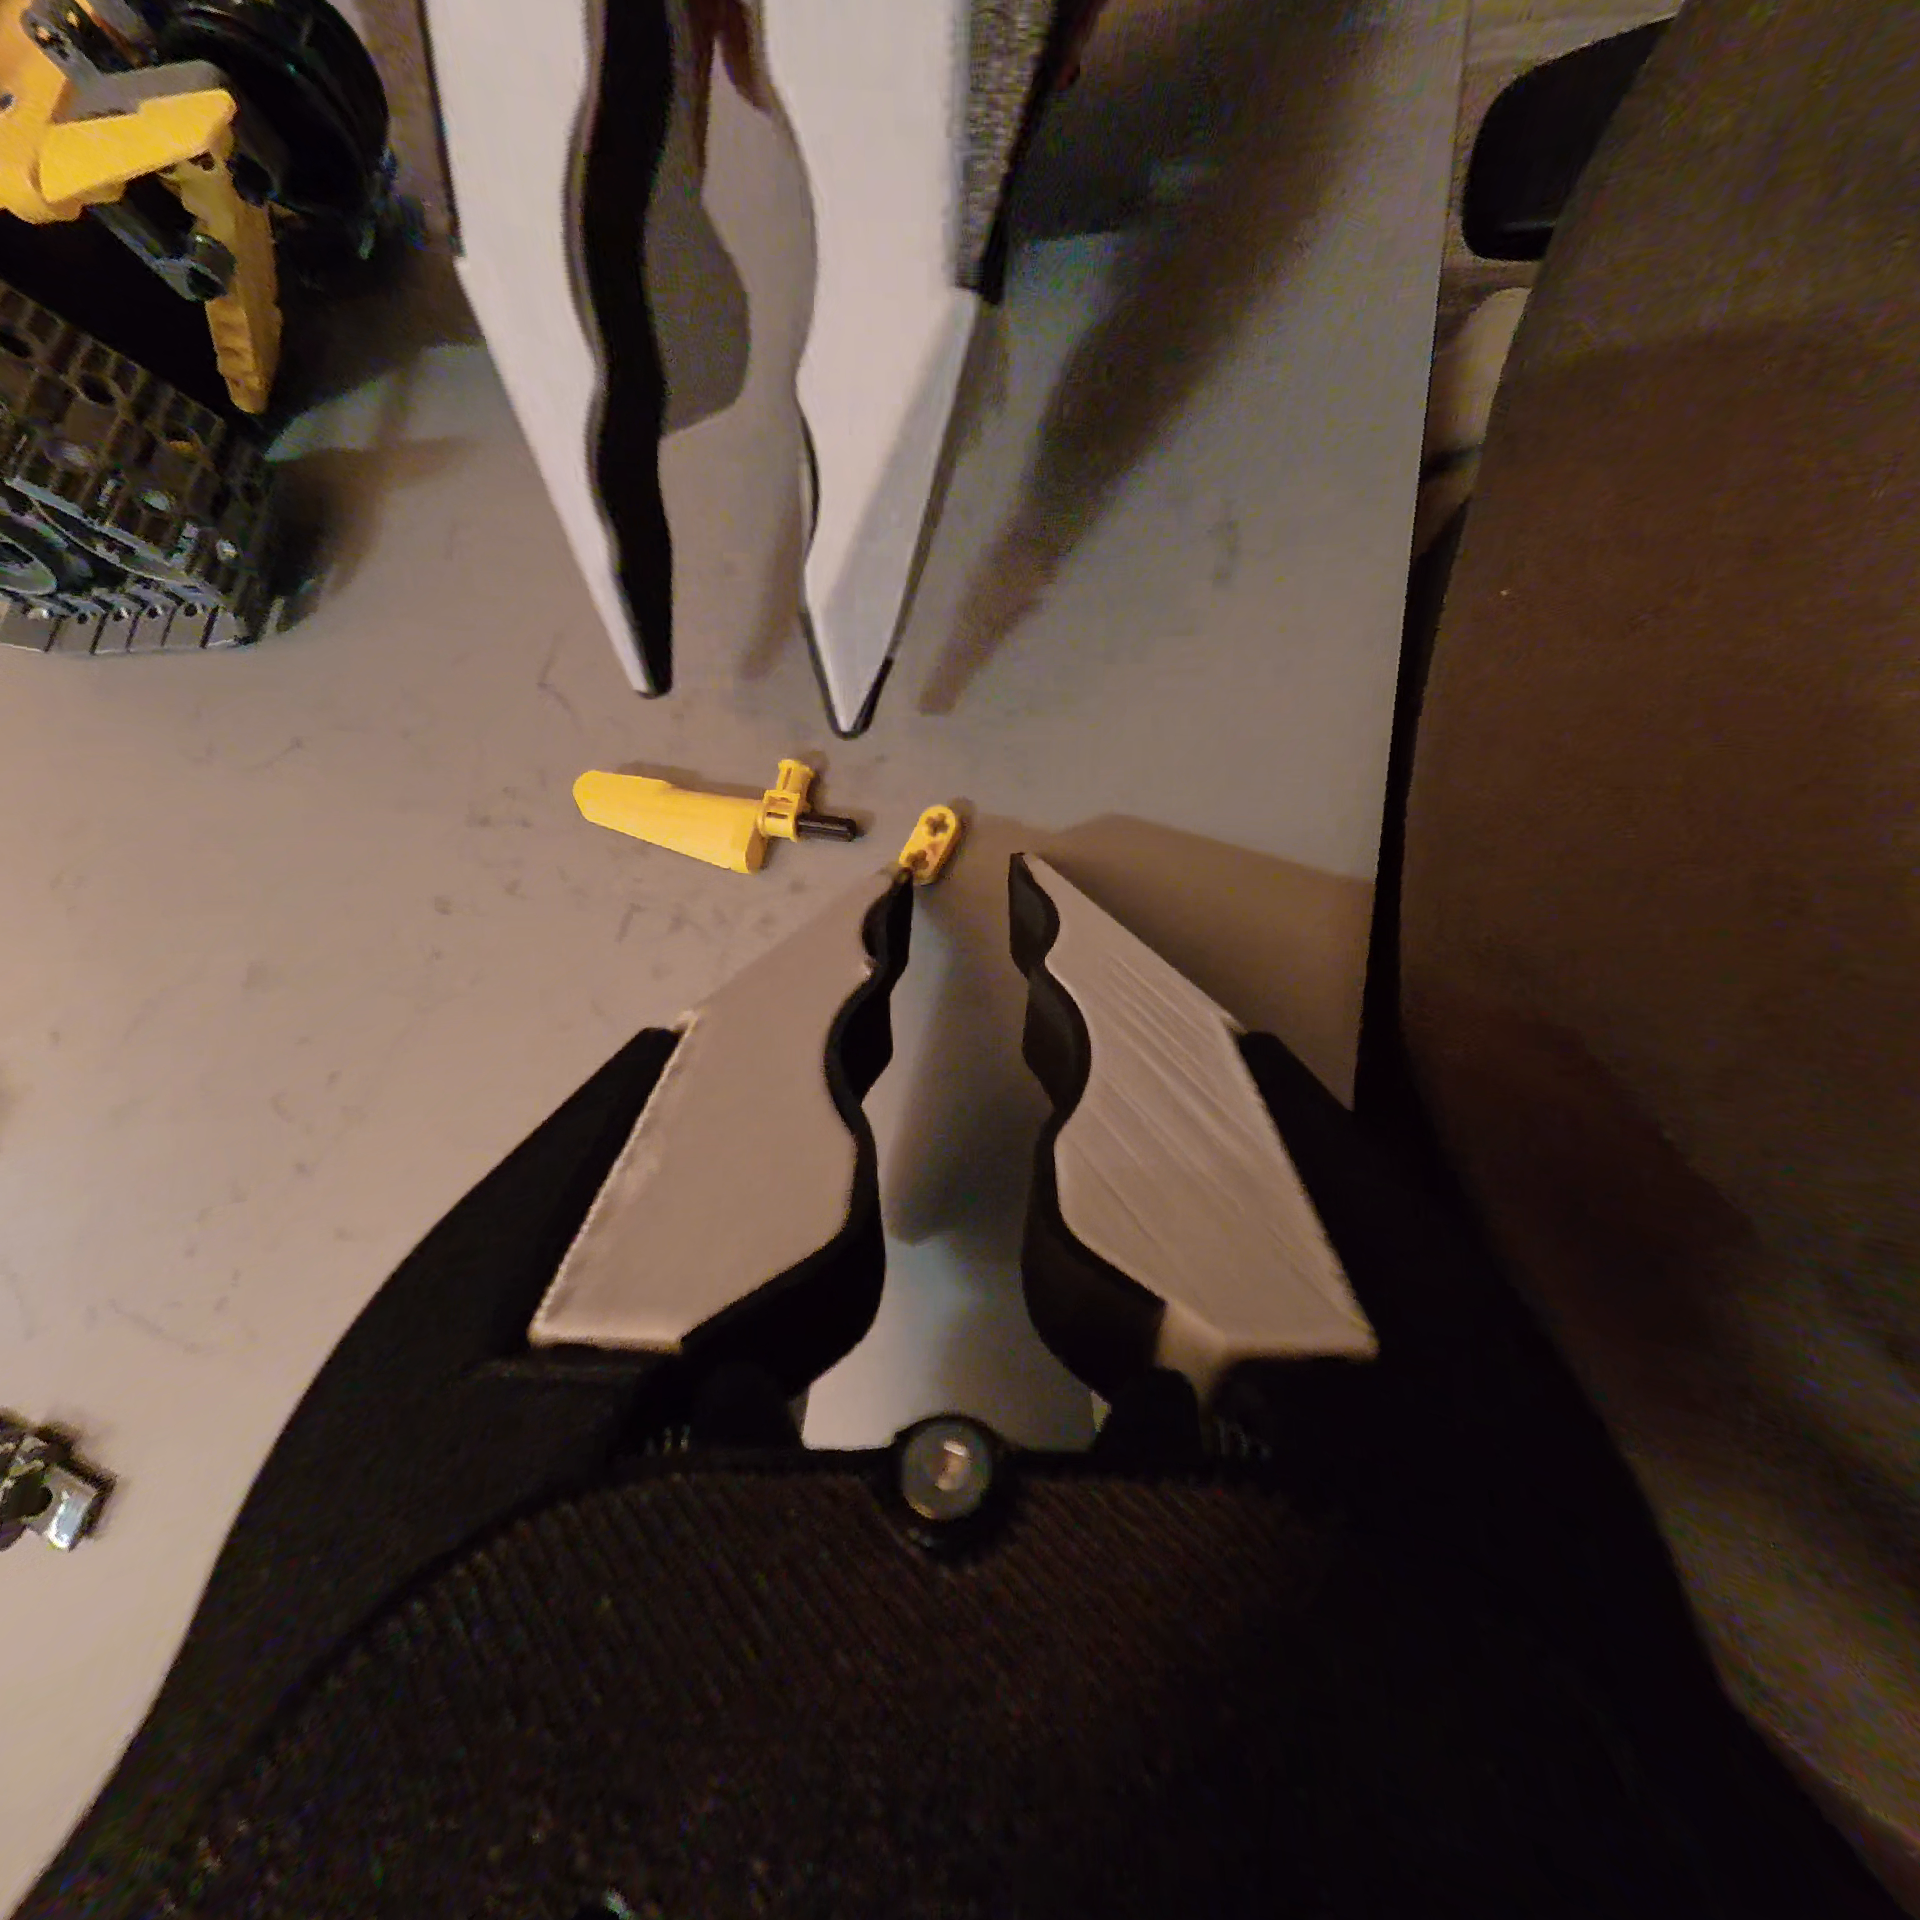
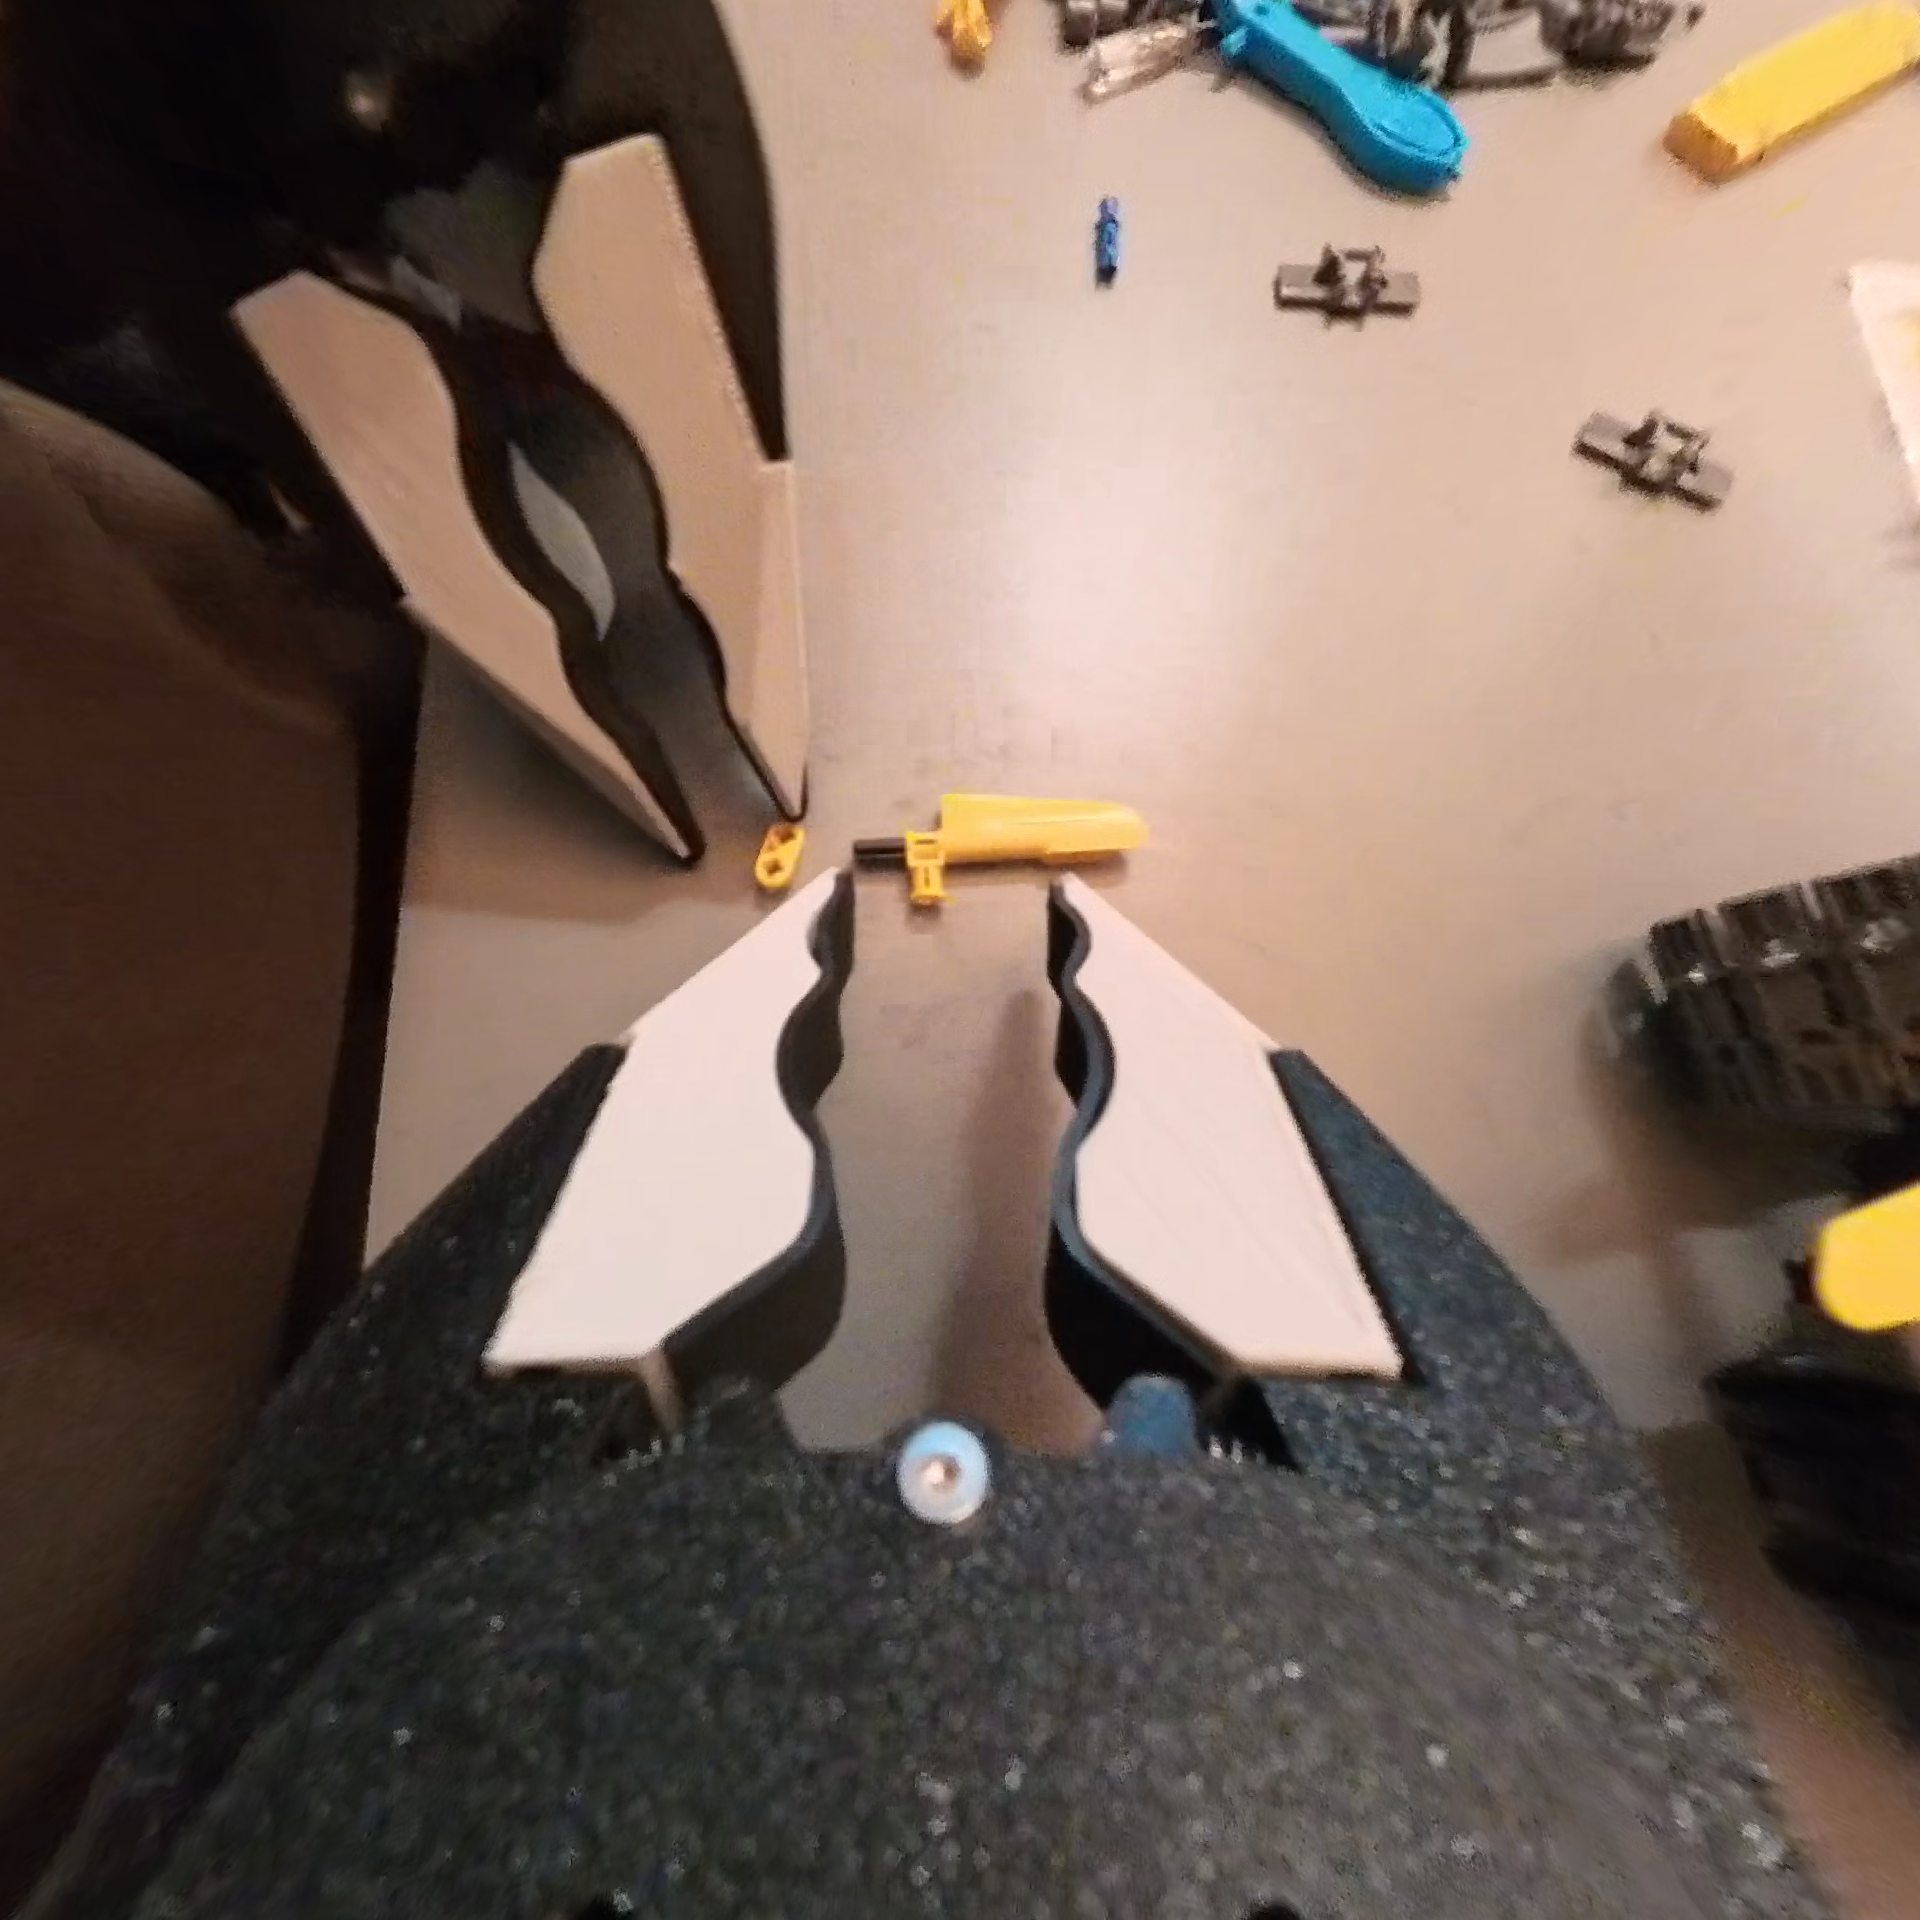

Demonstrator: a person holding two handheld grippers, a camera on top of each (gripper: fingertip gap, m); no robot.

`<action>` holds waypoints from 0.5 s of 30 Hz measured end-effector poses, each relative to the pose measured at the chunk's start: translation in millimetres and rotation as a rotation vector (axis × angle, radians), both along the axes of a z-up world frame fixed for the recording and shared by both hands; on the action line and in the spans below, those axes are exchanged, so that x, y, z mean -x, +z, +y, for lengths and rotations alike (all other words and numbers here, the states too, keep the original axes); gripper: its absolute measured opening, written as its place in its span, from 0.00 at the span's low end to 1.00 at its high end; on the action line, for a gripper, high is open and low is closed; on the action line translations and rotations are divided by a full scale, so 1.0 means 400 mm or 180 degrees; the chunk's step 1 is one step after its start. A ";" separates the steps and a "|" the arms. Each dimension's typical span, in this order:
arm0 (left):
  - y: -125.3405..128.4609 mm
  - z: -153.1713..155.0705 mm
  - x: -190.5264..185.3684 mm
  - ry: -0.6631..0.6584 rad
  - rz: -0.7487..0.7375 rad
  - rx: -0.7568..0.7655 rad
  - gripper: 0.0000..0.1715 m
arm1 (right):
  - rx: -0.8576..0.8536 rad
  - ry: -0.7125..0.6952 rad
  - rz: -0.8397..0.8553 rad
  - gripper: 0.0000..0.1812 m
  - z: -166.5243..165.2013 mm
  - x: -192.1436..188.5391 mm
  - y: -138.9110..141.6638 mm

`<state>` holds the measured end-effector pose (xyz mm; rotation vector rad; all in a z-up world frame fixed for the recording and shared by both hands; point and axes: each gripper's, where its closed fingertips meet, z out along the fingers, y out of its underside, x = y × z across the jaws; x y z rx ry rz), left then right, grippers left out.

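A yellow wedge-shaped brick piece (image 1: 675, 821) with a black pin at one end lies on the grey table (image 1: 312, 987). A small yellow connector (image 1: 932, 844) lies just beside the pin. My left gripper (image 1: 961, 868) is open and empty, its left fingertip (image 1: 902, 883) right at the connector. My right gripper (image 2: 948, 885) is open and empty, its tips just short of the wedge piece (image 2: 1029, 831). The two grippers face each other: the right gripper (image 1: 750, 707) shows in the left wrist view, and the left gripper (image 2: 738, 831) stands next to the connector (image 2: 779, 857) in the right wrist view.
A black tracked model (image 1: 114, 520) with yellow parts (image 1: 125, 156) stands at the left. A blue tool (image 2: 1340, 94), a long yellow piece (image 2: 1787, 94), dark grey parts (image 2: 1345, 286) and a blue pin (image 2: 1109, 239) lie farther off. The table edge (image 1: 1397, 727) meets brown fabric (image 1: 1662, 831).
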<state>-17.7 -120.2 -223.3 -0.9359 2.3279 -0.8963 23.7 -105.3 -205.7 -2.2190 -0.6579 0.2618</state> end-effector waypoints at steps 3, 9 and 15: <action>0.002 0.008 -0.002 0.0055 -0.0006 0.0014 0.11 | 0.0098 -0.0039 0.0188 0.23 0.022 -0.004 -0.001; 0.039 0.053 -0.036 0.0447 -0.0031 0.0357 0.12 | -0.0010 -0.0258 0.0267 0.22 0.049 -0.034 0.007; 0.014 0.115 -0.106 0.1122 0.0360 0.0683 0.20 | -0.0198 -0.0565 0.0337 0.21 0.052 -0.071 0.014</action>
